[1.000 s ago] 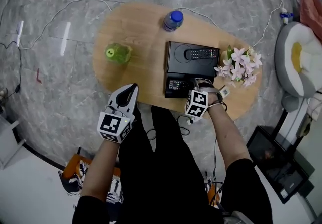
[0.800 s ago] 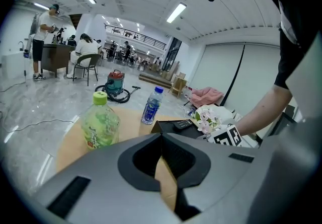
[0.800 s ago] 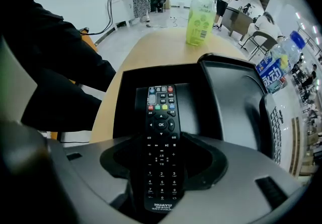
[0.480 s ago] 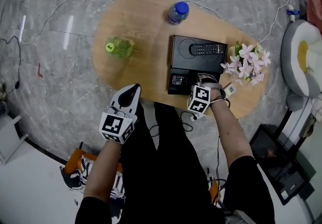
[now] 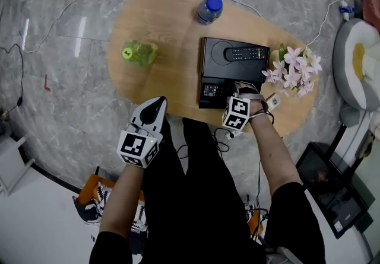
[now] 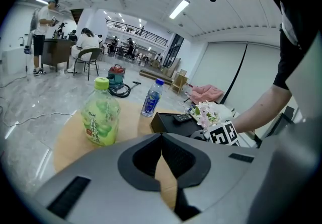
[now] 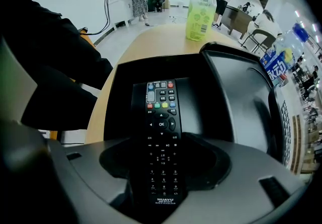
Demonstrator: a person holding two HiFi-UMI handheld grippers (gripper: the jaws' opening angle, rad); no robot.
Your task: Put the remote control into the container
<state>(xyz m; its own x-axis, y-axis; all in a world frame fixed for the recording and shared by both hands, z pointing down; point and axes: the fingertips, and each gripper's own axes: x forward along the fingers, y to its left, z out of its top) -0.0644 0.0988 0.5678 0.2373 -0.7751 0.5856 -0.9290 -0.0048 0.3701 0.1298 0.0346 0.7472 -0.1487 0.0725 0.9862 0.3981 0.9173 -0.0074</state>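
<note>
Right gripper view gives me the grip: the right gripper (image 7: 162,167) has its fingers (image 7: 214,167) closed on the near end of the remote (image 7: 160,112). The remote reaches out over the small front compartment of the container (image 5: 208,58). I can't tell whether its far end touches the floor there. My worry is the release. If I let go while the remote is high or tilted, I think it could land propped on the compartment wall or slide out over the near side, which sits close to the tabletop (image 5: 160,31) edge. Pushing down instead might shove the container itself. Head view shows what this camera misses: a second remote (image 5: 246,53) lying across the container's larger section, and flowers (image 5: 294,67) just beside my right wrist, which a careless pull-back could knock. Left gripper view alone settles the left gripper (image 6: 162,153): its fingers (image 6: 143,160) are pressed together with nothing between them. Head view places it off the tabletop's near edge, out of play.
</note>
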